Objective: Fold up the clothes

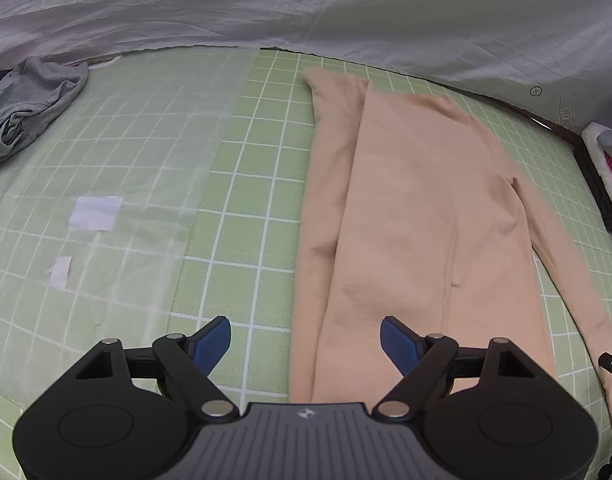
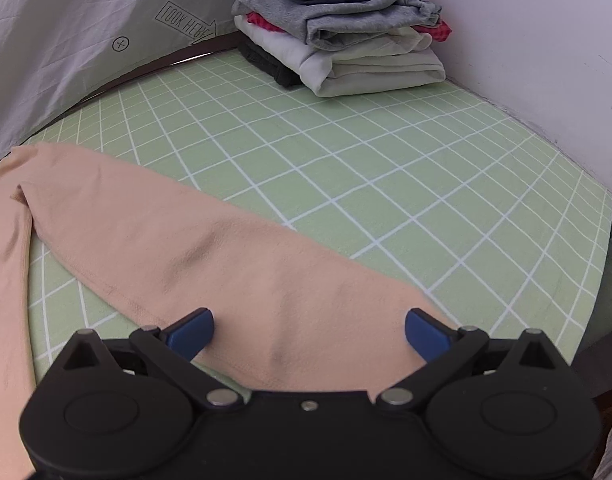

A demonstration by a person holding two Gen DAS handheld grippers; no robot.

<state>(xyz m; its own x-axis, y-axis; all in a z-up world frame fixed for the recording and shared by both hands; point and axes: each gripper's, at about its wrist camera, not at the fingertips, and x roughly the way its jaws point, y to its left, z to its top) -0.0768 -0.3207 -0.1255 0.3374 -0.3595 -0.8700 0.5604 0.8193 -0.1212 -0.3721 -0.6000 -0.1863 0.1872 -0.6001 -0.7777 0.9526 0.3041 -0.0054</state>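
A peach-coloured long-sleeved knit top lies flat on the green bench mat with a white grid, its long axis running from 6 toward 12 o'clock in the left wrist view. One side panel already lies folded inward along that axis, while the other sleeve stretches out loose, slanting from 10 toward 5 o'clock in the right wrist view.

The left gripper hovers with its jaws spread wide and nothing between them, at the near hem of the top. The right gripper is likewise spread and empty, its blue fingers straddling the sleeve's cuff end, so the right hand looks nearer to that loose sleeve.

A stack of folded clothes sits at 12 o'clock from the right gripper; a crumpled grey garment lies at 10 o'clock from the left.
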